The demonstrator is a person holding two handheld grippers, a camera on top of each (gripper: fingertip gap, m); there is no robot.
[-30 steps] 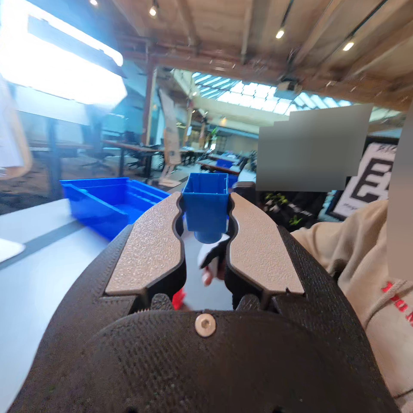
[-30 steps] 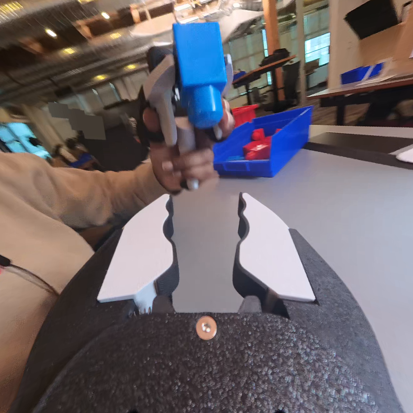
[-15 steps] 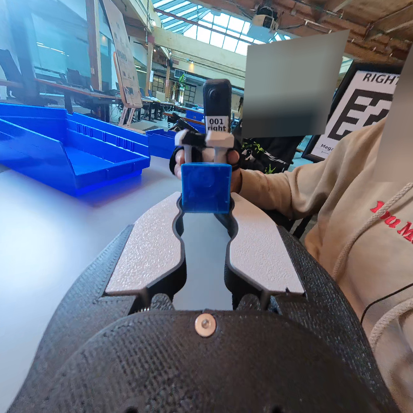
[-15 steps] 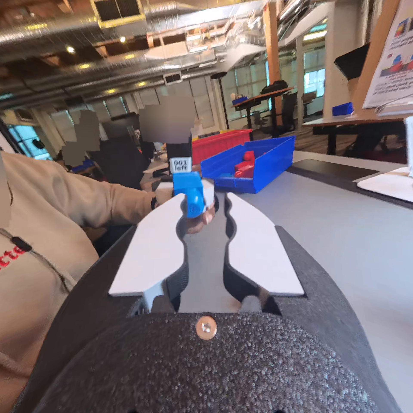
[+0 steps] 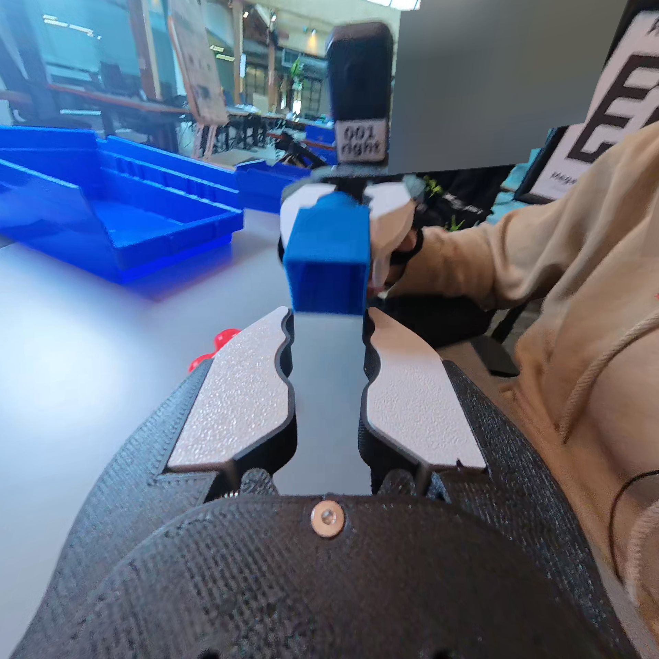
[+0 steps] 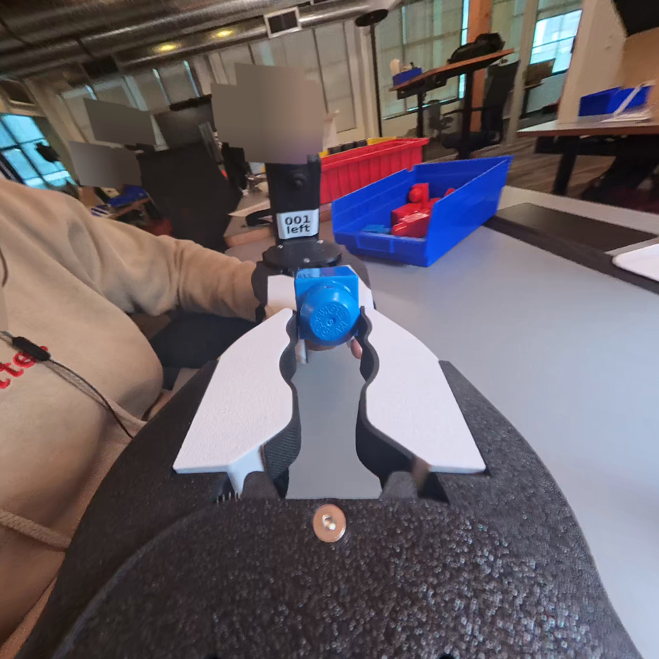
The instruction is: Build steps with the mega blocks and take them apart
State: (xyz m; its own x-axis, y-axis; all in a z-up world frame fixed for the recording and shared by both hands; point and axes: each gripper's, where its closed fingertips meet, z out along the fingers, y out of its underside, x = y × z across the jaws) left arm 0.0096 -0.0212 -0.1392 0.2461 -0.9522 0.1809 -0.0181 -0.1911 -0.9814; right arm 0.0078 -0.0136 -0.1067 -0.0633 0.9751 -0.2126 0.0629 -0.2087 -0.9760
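A blue mega block [image 5: 328, 264] is held in the air between both grippers, above the grey table [image 5: 89, 356]. My left gripper [image 5: 328, 312] is shut on the block's hollow end with its very fingertips. In the right wrist view the block's round stud [image 6: 330, 321] faces the camera. My right gripper [image 6: 327, 317] is closed around the stud end, and its white fingers [image 5: 303, 203] show behind the block in the left wrist view. A red block [image 5: 221, 342] lies on the table, partly hidden by the left finger.
An empty blue bin [image 5: 142, 228] stands on the table at the far left. Another blue bin [image 6: 460, 214] holds red blocks [image 6: 410, 217], with a red bin [image 6: 371, 167] behind it. A white tray edge [image 6: 638, 260] is at the right. A person's beige sleeve [image 6: 107, 267] is close. My left and right fingertips are right by each other.
The left gripper brought the blue block down from high up to level with the right gripper. The right gripper moved in and narrowed its fingers around the block's stud end.
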